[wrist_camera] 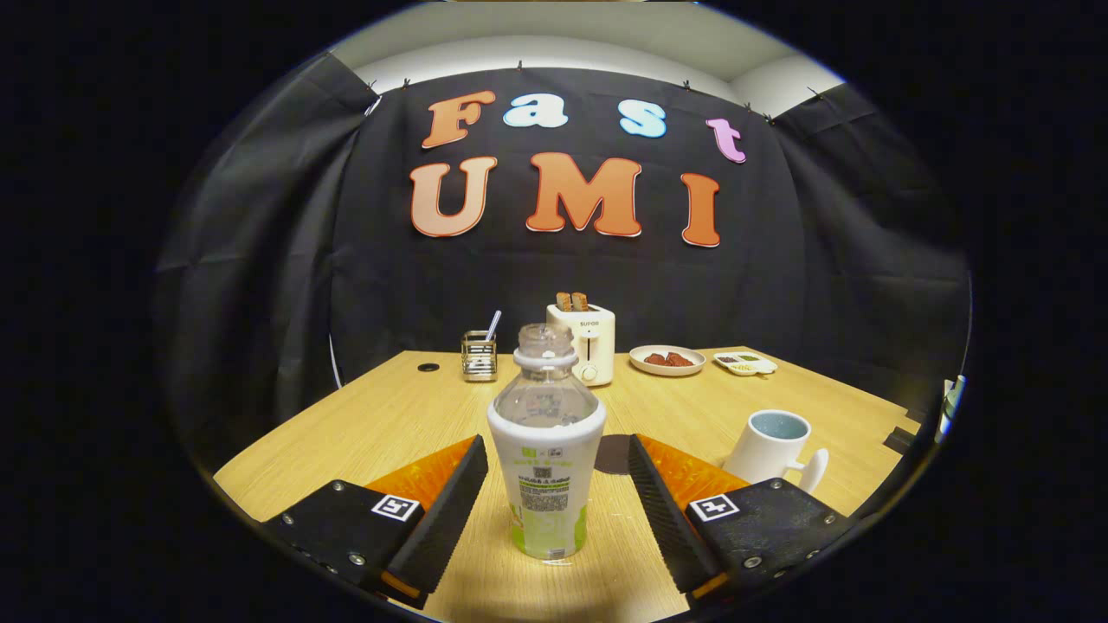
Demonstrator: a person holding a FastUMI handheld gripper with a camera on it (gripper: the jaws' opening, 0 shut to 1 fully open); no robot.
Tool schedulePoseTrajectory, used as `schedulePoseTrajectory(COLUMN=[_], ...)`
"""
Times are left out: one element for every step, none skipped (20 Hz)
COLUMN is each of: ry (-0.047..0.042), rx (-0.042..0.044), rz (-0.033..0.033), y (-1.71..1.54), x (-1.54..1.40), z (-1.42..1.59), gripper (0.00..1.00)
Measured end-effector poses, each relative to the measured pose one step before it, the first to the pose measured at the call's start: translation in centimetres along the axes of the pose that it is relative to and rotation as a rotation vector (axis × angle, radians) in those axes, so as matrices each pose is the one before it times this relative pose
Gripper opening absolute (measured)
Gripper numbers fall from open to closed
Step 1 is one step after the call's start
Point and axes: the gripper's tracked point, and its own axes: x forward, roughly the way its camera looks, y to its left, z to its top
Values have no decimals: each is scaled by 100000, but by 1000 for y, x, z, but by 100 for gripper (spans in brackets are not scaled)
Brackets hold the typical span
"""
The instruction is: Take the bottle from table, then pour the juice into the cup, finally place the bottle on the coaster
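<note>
A clear plastic bottle (546,450) with a white and green label stands upright on the wooden table (381,424), its cap on. It is right between my two fingers, and there is a gap on each side. My gripper (554,459) is open around it. A white mug (773,447) with its handle toward me stands to the right, just beyond the right finger. A dark round coaster (613,453) lies on the table behind the bottle, partly hidden by it and the right finger.
At the back of the table stand a cream toaster (585,342) with toast in it, a metal holder (479,355) with a utensil, a plate (666,360) of dark food and a small dish (745,363). A cable hole (428,367) is at the far left.
</note>
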Motion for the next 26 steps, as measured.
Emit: schedulePoseTrajectory(ry=[2331,2783,3394,2198,1786,340,-341,-670,-425,-68,458,-171,-320,-106,152,26,120,-434,-875,-586,-439,-536,138,-211,-33,237], rx=[-465,-1116,-1548,-1757,-831,-31,272,180,233,797,1050,1584,1270,429,-25,585,1798,3080,3595,4168,4348,3717,3694,3515,3543,3591], rz=[481,631,235,421,814,1342,942,-72,-519,-16,-810,937,1380,1036,872,1475,1400,1407,2317,1835,1896,1800,1189,1522,1504,744], y=[188,204,281,116,392,392,314,-69,-301,-139,-229,-193,196,21,20,89,118,61,211,182,166,181,0,-45,-23,-209], x=[437,446,358,286,185,206,33,-27,232,235,175,243,-232,24,103,145,48,-84,-56,6,41,110,19,128,178,111], z=[-772,-985,-1099,-697,-510,-149,69,85,4,-163,-56,-207,224,-3,89,88,149,405,503,507,511,424,248,276,311,79], gripper=[97,98,98,97,96,95,93,92,90,86,84,75,67,63,62,60,59,58,58,58,58,58,58,58,58,58])
